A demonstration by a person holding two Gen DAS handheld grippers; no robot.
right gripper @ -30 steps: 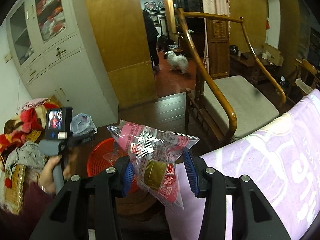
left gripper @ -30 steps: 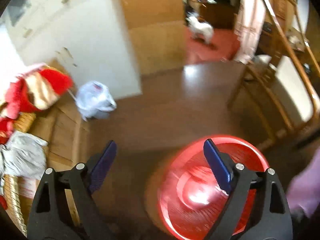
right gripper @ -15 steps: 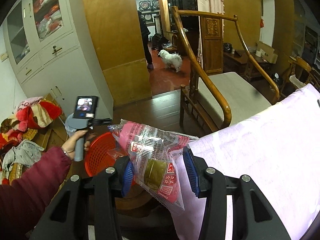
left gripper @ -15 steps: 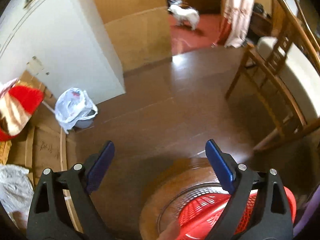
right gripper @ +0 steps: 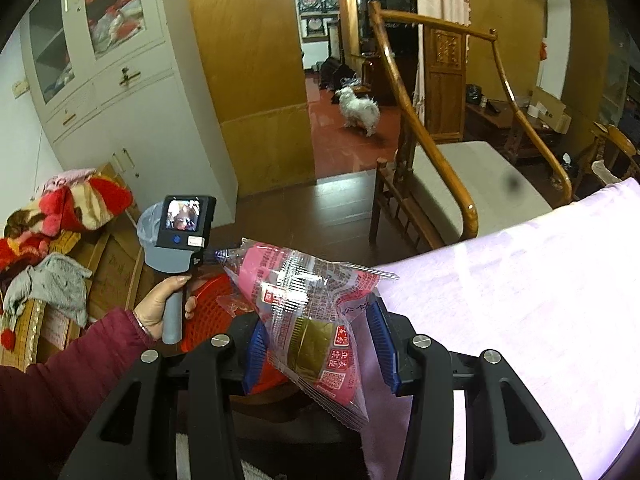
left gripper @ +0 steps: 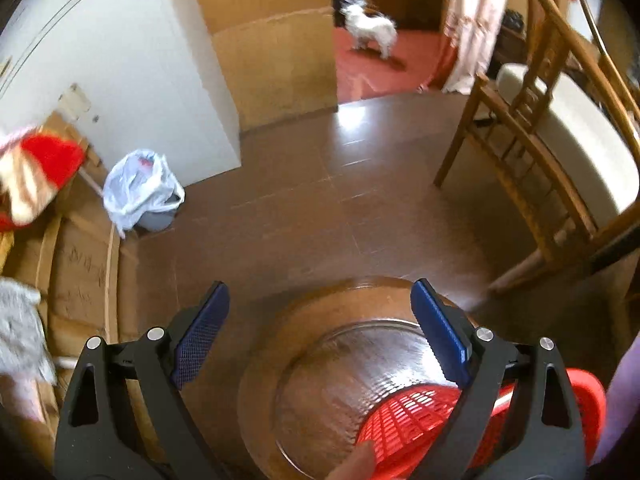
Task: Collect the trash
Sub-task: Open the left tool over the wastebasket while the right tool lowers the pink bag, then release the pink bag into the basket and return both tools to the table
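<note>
My right gripper [right gripper: 316, 322] is shut on a pink and clear plastic snack bag [right gripper: 296, 280], which sticks up and leftward out of the jaws. Beyond the bag is a red slotted basket [right gripper: 208, 304], partly hidden by it. A hand in a maroon sleeve [right gripper: 160, 312] holds the left gripper's handle with its small screen [right gripper: 182, 232] above that basket. In the left wrist view my left gripper [left gripper: 320, 296] stands open with nothing between its blue pads [left gripper: 200, 332]. The red basket [left gripper: 412, 420] lies under its right finger on a round wooden top [left gripper: 320, 360]. A fingertip [left gripper: 356, 456] touches the basket's rim.
A wooden armchair [right gripper: 460, 184] with a pale cushion stands to the right. A lilac cloth [right gripper: 540, 300] covers the near right. On the left are a white cabinet [left gripper: 140, 80], a bin lined with a white bag [left gripper: 140, 192], and cardboard boxes piled with clothes [right gripper: 60, 216]. A white dog [right gripper: 360, 110] stands in the doorway.
The left gripper has sunk and tipped forward; the basket slid from the middle to the lower right of its view and the round top appeared. The right gripper kept the bag.
</note>
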